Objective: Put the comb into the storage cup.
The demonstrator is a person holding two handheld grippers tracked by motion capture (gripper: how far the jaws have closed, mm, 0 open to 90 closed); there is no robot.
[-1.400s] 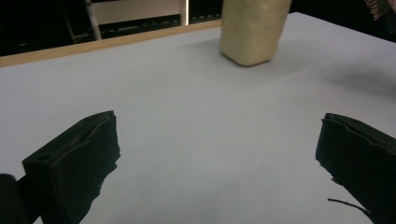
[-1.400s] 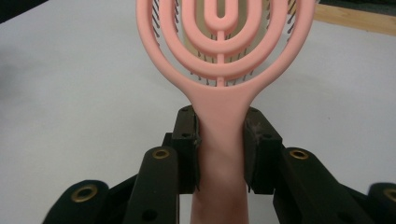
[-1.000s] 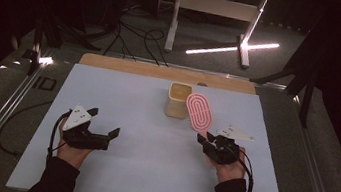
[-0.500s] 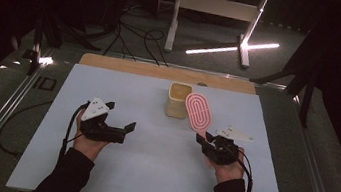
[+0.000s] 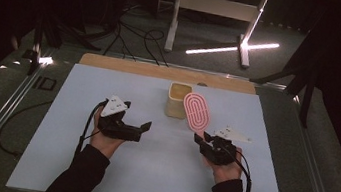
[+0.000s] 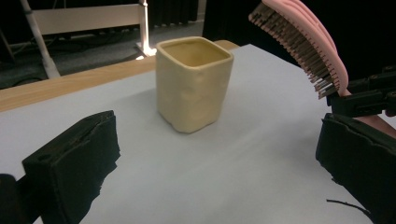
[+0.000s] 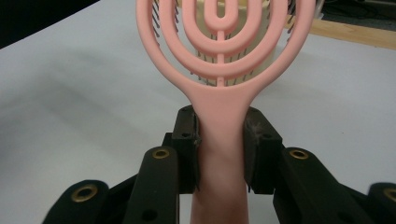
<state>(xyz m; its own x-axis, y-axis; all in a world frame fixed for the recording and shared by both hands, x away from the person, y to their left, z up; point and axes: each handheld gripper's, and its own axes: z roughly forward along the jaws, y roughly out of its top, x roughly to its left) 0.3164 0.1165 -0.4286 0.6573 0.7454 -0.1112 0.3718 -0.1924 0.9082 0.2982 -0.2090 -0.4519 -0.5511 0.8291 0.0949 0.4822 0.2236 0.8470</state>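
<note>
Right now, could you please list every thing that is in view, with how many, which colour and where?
cup: 1, cream yellow, upright on the far middle of the table, open top
hairbrush: 1, pink, held up by its handle just right of the cup
table: 1, pale blue top with a wooden strip along the far edge
left claw: 1, black, open, aimed at the cup
right claw: 1, black, shut on the hairbrush handle

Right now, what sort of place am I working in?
Probably a lab or studio set up for recording, not a home. A table with a plain pale sheet stands in a dark room, cables run across the floor behind it, and a light bar glows by a metal stand.
</note>
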